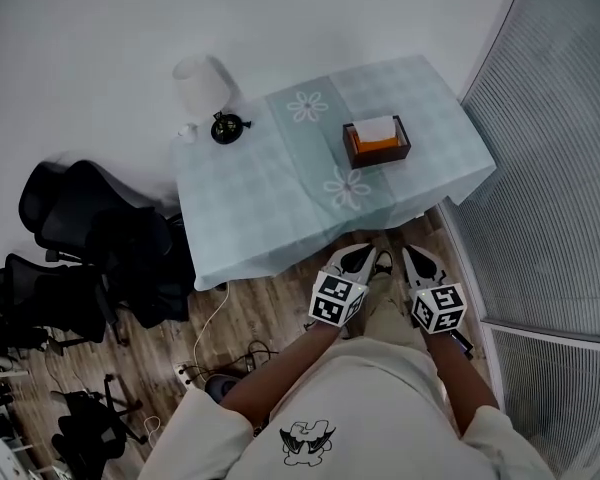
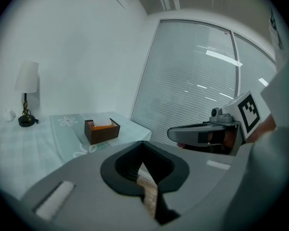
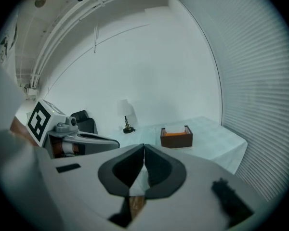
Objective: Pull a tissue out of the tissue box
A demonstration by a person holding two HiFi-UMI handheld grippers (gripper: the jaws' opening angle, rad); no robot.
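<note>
Where the box sits: the tissue box [image 1: 377, 141] stands on the far right part of the table [image 1: 280, 173], and a white tissue [image 1: 374, 128] pokes up from its open top, untouched.
Left gripper: the left gripper [image 1: 360, 256] hangs off the table's near edge, well short of the box, with its jaws closed tip to tip and nothing between them.
Right gripper: the right gripper [image 1: 421, 260] is just to the right of it, same story, jaws pressed together and empty.
Stage: this looks like the approach, with nothing reached yet.
Elsewhere: a lamp [image 1: 206, 86] stands at the far left corner, well apart from the box.
Risk, shut jaws: if a gripper arrives closed like this, it will only poke the tissue down into the box instead of pinching it.
Risk, loose box: the box looks light. If nothing braces it, a pull could lift or drag the whole thing, so I'd expect one gripper to hold it down.
Risk, tablecloth [image 1: 240, 248]: if the box drags, the cloth could ruck up with it.
Risk, bite: too shallow a pinch may tear off a corner, and too deep a pinch may bring up several sheets.
Risk, aim: coming in low could clip the box wall and shove it farther away.
</note>
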